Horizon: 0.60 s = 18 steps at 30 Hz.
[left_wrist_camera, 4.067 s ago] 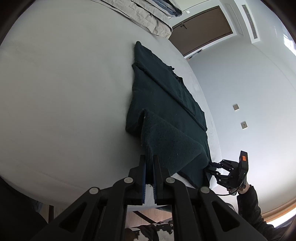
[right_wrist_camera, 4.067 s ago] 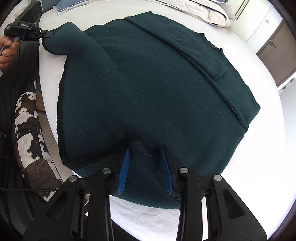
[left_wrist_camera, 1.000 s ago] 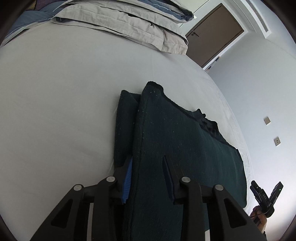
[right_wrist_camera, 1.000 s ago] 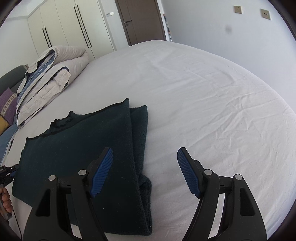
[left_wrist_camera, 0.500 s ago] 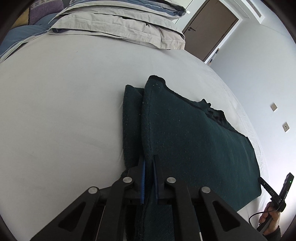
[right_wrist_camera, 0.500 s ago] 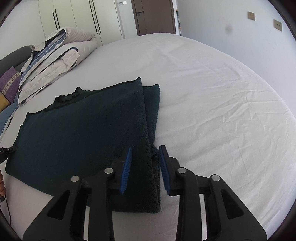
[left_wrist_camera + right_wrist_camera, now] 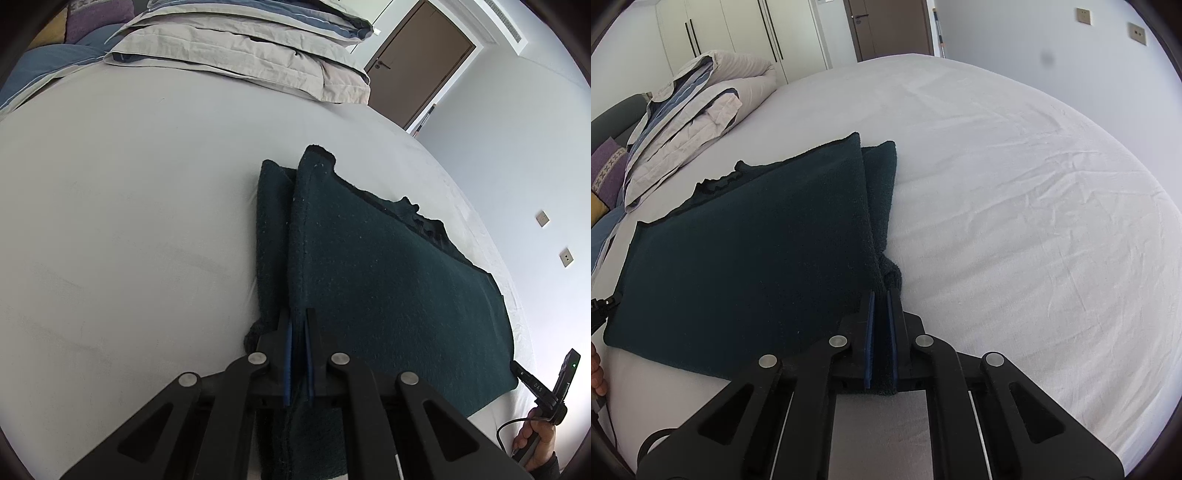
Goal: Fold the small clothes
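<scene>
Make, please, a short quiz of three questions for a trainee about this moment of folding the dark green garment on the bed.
1. True or false: the left gripper is open and clear of the dark green garment.
2. What is the right gripper clamping: A) the folded duvet, B) the garment's folded edge, C) the white sheet?
3. In the left wrist view, which way from the garment does the brown door stand: beyond it or in front of it?

Key: 1. False, it is shut on the garment's edge. 2. B. 3. Beyond it.
</scene>
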Each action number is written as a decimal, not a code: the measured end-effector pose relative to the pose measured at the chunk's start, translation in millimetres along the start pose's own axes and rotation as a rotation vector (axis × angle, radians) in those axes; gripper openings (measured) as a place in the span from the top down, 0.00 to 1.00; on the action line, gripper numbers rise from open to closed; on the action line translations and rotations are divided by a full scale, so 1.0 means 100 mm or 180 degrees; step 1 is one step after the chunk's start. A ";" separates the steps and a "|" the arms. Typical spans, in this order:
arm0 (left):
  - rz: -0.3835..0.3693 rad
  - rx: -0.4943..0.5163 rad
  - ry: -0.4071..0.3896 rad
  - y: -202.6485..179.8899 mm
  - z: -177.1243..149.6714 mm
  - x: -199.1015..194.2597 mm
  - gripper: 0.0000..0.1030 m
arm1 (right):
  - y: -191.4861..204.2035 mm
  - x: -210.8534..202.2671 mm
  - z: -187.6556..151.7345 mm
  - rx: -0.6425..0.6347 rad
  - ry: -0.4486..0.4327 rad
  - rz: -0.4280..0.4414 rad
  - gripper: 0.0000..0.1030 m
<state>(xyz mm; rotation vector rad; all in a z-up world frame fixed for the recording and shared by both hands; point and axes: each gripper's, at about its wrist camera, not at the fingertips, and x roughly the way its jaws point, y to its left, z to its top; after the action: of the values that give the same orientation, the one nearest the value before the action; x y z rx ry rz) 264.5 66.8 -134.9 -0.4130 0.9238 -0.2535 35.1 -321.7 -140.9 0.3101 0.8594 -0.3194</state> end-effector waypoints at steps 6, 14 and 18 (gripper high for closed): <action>-0.0067 -0.0078 0.0009 0.04 -0.01 0.03 0.91 | -0.04 0.10 0.01 0.0019 0.0092 0.0072 0.94; -0.0112 -0.0132 0.0005 0.07 0.03 0.03 0.91 | -0.05 0.05 0.00 0.0078 0.0065 0.0142 0.93; -0.0091 -0.0112 -0.0014 0.05 0.02 0.03 0.91 | -0.01 0.03 -0.01 0.0013 0.0071 0.0066 0.93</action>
<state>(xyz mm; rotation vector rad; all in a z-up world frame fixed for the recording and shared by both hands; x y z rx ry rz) 267.8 70.8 -138.6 -0.4593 0.9196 -0.2625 36.2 -322.4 -144.0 0.3266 0.8771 -0.2988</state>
